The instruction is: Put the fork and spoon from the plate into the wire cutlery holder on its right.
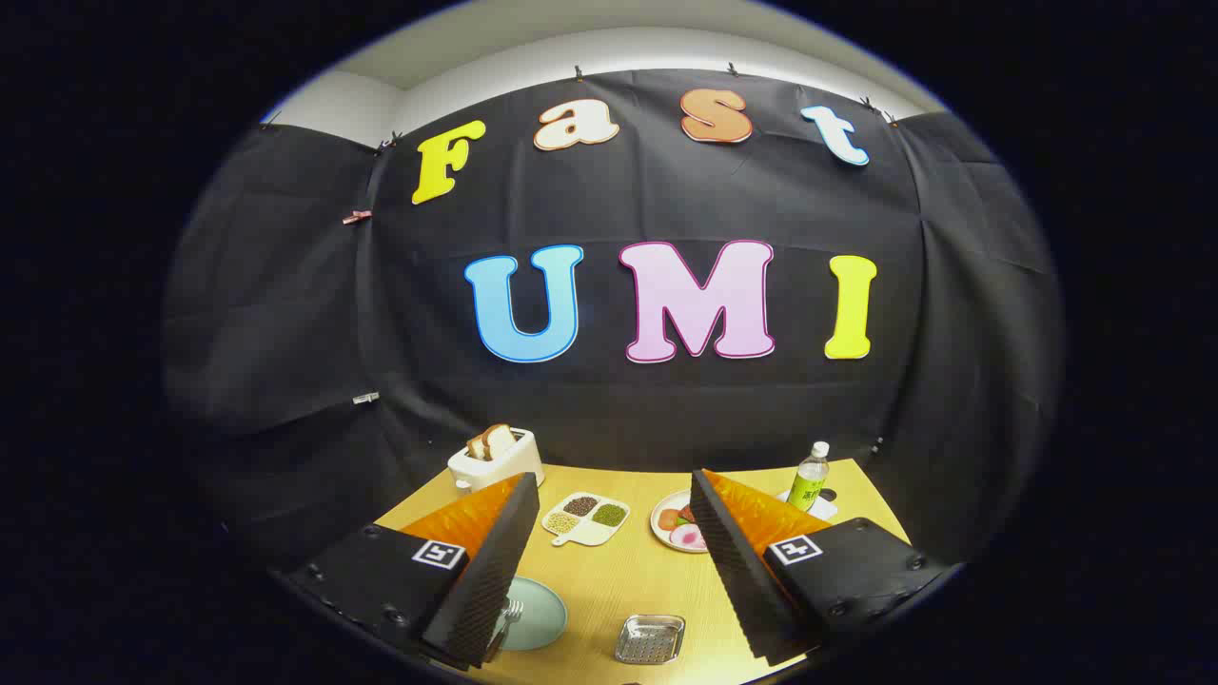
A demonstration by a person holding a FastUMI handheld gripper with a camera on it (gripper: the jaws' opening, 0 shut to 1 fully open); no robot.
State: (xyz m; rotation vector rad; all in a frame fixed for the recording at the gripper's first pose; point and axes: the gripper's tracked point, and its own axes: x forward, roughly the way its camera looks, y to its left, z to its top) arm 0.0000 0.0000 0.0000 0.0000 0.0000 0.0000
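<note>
Both fingers of my gripper (609, 561) stand apart and empty, the fork (511, 614) on the plate (540, 614) beside the left finger, holder (650, 638) between them.

The gripper (614, 509) hangs high above the table (618, 580), fingers spread wide, bare wood between them. Below, the plate (538, 614) sits by the left finger, the wire holder (650, 638) just right of it. Further off, toaster (495, 459), divided dish (586, 518), food plate (672, 521) and bottle (810, 476) line the back.
</note>
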